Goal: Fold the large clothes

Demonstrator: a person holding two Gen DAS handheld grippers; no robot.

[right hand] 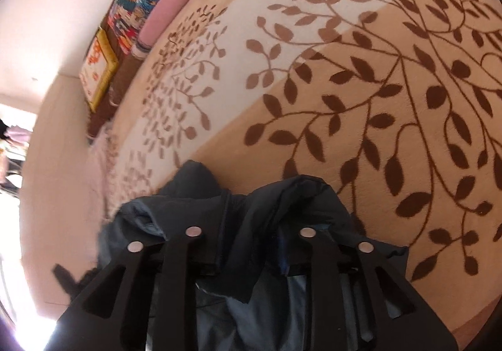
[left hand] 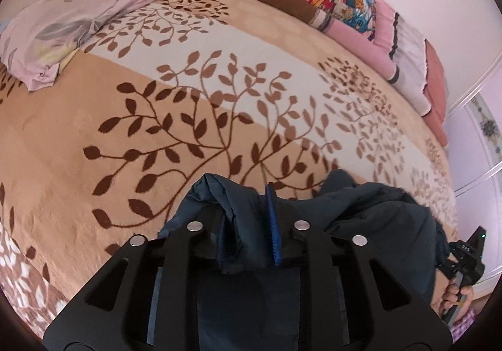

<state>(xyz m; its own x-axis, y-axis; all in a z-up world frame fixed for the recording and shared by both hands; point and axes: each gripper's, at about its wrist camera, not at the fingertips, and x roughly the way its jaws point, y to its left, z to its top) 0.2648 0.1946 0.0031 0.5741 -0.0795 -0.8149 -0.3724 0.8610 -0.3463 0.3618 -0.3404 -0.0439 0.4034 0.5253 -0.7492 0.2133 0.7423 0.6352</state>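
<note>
Navy garment (left hand: 370, 219) bunches, creased, over plush blanket (left hand: 94, 147).

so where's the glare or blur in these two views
Left wrist view: even light, sharp bedspread, strong fisheye bend, slight blur on the garment at its right edge. Right wrist view: blown-out glare at the lower left by the window, garment's left edge smeared, leaf pattern crisp.

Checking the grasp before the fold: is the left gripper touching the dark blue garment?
Touching. In the left wrist view the left gripper has the dark blue garment bunched between its fingers, against the blue pad.
</note>
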